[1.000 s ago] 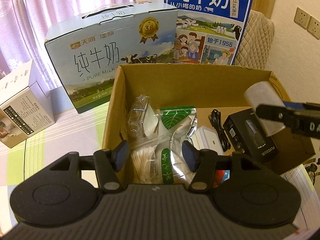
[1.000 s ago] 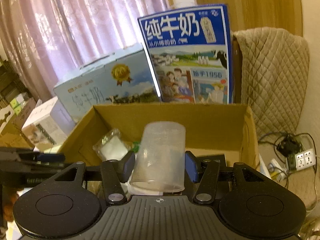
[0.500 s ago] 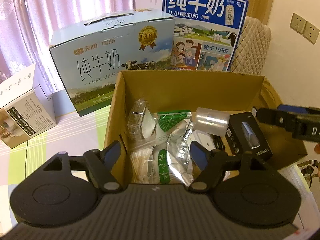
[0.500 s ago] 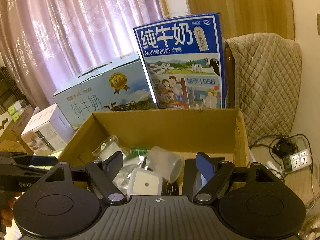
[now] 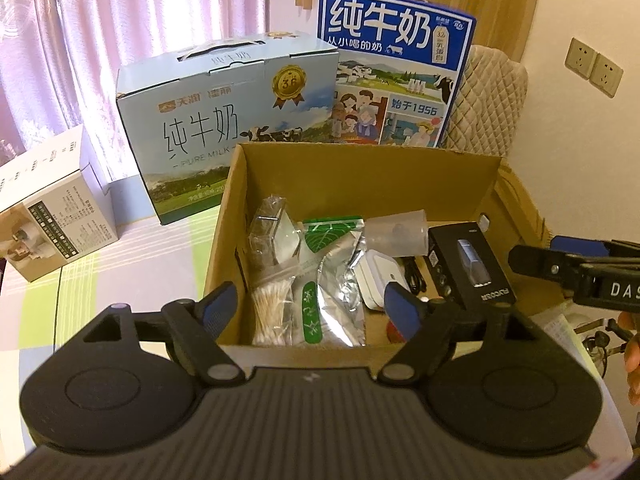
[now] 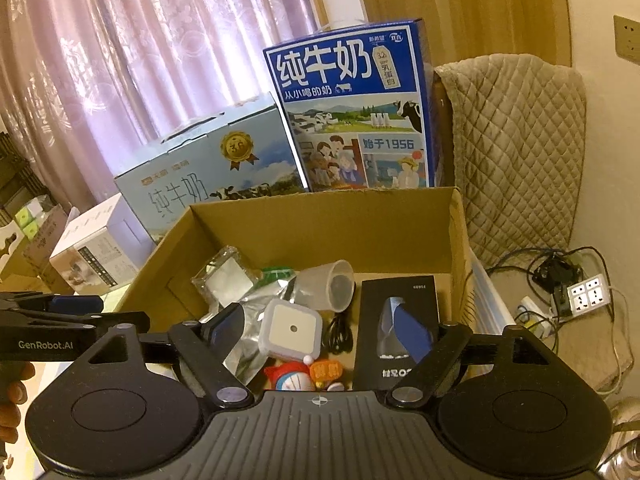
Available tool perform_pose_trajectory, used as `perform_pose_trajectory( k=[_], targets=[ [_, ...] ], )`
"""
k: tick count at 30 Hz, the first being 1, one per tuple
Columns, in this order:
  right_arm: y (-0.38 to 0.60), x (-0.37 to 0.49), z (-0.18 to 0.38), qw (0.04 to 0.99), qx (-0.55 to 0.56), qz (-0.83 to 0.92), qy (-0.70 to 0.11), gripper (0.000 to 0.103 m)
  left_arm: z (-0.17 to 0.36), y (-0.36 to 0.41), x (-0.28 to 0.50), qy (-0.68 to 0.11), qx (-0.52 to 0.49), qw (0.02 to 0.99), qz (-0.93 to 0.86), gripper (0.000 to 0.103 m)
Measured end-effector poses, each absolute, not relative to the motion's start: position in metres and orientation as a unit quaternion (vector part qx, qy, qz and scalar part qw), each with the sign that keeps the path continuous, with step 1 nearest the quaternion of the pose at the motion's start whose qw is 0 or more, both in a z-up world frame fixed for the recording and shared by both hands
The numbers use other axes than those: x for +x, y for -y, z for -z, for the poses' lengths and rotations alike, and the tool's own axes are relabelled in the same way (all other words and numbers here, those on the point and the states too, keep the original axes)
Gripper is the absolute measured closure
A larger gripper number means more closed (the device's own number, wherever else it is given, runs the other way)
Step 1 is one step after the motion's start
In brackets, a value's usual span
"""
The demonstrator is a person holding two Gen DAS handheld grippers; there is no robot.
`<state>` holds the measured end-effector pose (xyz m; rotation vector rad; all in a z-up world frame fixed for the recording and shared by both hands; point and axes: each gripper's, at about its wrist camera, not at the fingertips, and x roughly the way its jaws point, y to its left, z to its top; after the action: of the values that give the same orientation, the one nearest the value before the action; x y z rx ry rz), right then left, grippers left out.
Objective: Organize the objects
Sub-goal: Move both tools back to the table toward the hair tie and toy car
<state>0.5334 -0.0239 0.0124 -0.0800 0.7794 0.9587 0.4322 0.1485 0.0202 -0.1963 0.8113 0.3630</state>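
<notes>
In the carton (image 5: 436, 176), open-topped brown corrugated: clear plastic cup (image 5: 396, 233) lying on its side near centre, mouth toward 3 o'clock in the left view, resting on the foil pouches. At its 9 o'clock, a clear crinkled packet (image 5: 274, 232) with a white square inside. At 7 o'clock, a zip bag of cotton swabs (image 5: 272, 312). Beside that, silver foil pouches (image 5: 332, 280) with green leaf labels; print too small to read. At 6 o'clock of the cup, a white rounded-square plug (image 6: 290, 330) with a centre dot, and a coiled black cable (image 6: 340, 334) next to it. At 3 o'clock, a flat black box (image 5: 468, 264) with a window; the lettering looks like "FLYCO", not sure. Near wall, right view: small Doraemon-style toy (image 6: 294, 376), partly hidden.

Behind the carton at 12 o'clock: tall blue milk case (image 6: 352, 108), "纯牛奶", "始于1956". At 10 o'clock: pale blue case (image 5: 224, 128), "纯牛奶 PURE MILK", gold "3.6" medal. Further to 9 o'clock, a white printed box (image 5: 52, 220) on striped cloth (image 5: 120, 280).

Left gripper (image 5: 314, 310): jaws just opened, spread wide, nothing between them, over the near wall. Right gripper (image 6: 320, 328): jaws just opened, cup released, empty, over the carton. The left one's side reads "GenRobot.AI".
</notes>
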Motion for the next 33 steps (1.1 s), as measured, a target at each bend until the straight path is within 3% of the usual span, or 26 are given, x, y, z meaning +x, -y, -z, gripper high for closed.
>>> perform_pose_trajectory(
  k=[13, 33],
  targets=[
    [0.06, 0.492, -0.022, 0.81, -0.039, -0.454, -0.37, 0.023, -0.036, -0.118, 0.382, -0.385, -0.105, 0.901, -0.171, 0.025],
    [0.099, 0.407, 0.007, 0.774, -0.089, -0.466, -0.418, 0.023, 0.003, -0.08, 0.299, -0.438, -0.132, 0.875, -0.157, 0.025]
  ],
)
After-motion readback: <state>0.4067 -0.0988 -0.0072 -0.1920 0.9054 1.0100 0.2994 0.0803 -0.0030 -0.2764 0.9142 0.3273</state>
